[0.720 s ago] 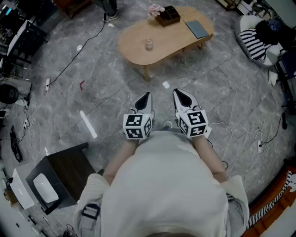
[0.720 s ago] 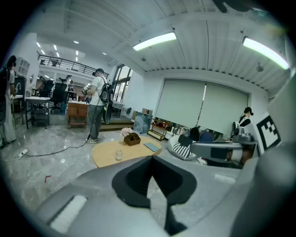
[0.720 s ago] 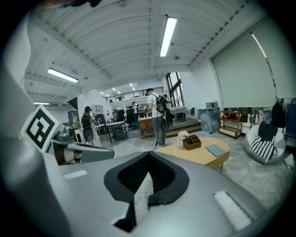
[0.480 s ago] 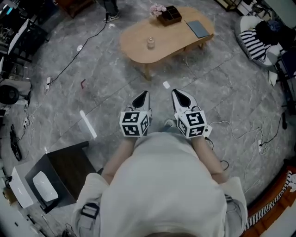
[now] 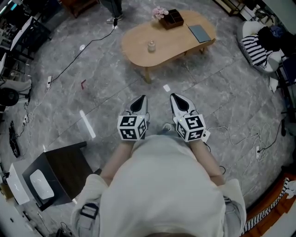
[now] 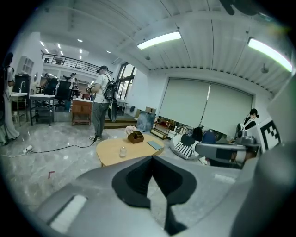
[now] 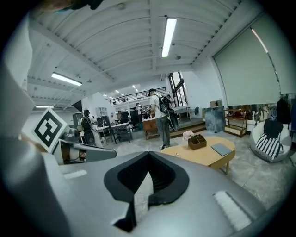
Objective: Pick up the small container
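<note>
The small container [image 5: 151, 46], a clear glass jar, stands near the left end of the oval wooden table [image 5: 185, 44], far ahead of me. It also shows small in the left gripper view [image 6: 122, 152]. My left gripper [image 5: 140, 98] and right gripper [image 5: 173, 96] are held side by side close to the person's body, over the grey floor and well short of the table. Both point toward the table. Each has its jaws shut with nothing between them, as the left gripper view [image 6: 152, 157] and right gripper view [image 7: 149, 153] show.
On the table are a wooden organiser [image 5: 171, 18], pink flowers [image 5: 160, 11] and a grey book [image 5: 200, 32]. A dark side table [image 5: 64, 169] stands at the lower left. Cables [image 5: 240, 136] trail over the floor. A person [image 6: 99, 104] stands beyond the table.
The table and jar sit slightly lower in the head view. Both grippers have shifted a little left and stayed shut.
</note>
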The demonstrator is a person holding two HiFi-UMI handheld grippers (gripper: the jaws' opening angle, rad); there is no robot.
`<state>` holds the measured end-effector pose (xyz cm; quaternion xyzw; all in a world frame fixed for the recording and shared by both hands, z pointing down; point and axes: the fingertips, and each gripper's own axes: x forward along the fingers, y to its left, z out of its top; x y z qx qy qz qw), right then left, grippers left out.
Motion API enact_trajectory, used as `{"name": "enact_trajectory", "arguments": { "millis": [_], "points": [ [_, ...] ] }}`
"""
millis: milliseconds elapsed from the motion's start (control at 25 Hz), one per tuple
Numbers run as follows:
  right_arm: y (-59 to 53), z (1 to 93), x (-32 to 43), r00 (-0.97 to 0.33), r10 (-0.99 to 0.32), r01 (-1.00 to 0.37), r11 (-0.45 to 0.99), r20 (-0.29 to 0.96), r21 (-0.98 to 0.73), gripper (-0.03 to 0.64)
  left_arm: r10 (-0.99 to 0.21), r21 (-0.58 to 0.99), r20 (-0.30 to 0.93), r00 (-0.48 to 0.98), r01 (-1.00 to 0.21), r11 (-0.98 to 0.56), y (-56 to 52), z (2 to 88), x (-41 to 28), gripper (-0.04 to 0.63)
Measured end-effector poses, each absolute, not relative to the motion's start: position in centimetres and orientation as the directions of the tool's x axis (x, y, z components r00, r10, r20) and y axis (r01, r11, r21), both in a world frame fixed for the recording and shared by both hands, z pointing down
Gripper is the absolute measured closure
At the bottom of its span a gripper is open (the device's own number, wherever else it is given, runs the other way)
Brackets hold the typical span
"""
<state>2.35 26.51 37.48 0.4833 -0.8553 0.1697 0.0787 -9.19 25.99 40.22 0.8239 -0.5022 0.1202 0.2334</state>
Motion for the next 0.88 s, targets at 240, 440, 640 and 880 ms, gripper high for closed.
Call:
{"name": "enact_trajectory", "arguments": {
  "millis": [240,440,640,880],
  "points": [
    [24.8,37.6,4.1,-0.547,-0.785,-0.837,0.509,0.292,-0.200,0.618,-0.796,0.274,0.422,0.434,-0.898,-0.345,24.3,40.7,-7.7,0.594],
    [24.1,38.5,5.8,-0.568,-0.763,-0.823,0.524,0.309,-0.220,0.618,-0.813,0.276,0.430,0.393,-0.915,-0.296,23.5,41.3,-6.7,0.594],
    [24.0,38.9,6.2,-0.590,-0.743,-0.807,0.536,0.315,-0.249,0.618,-0.811,0.263,0.454,0.368,-0.926,-0.272,23.4,41.7,-6.4,0.594],
    [23.0,39.3,6.9,-0.604,-0.733,-0.797,0.550,0.314,-0.251,0.618,-0.820,0.260,0.469,0.329,-0.938,-0.228,21.9,42.4,-6.5,0.594]
  ]
}}
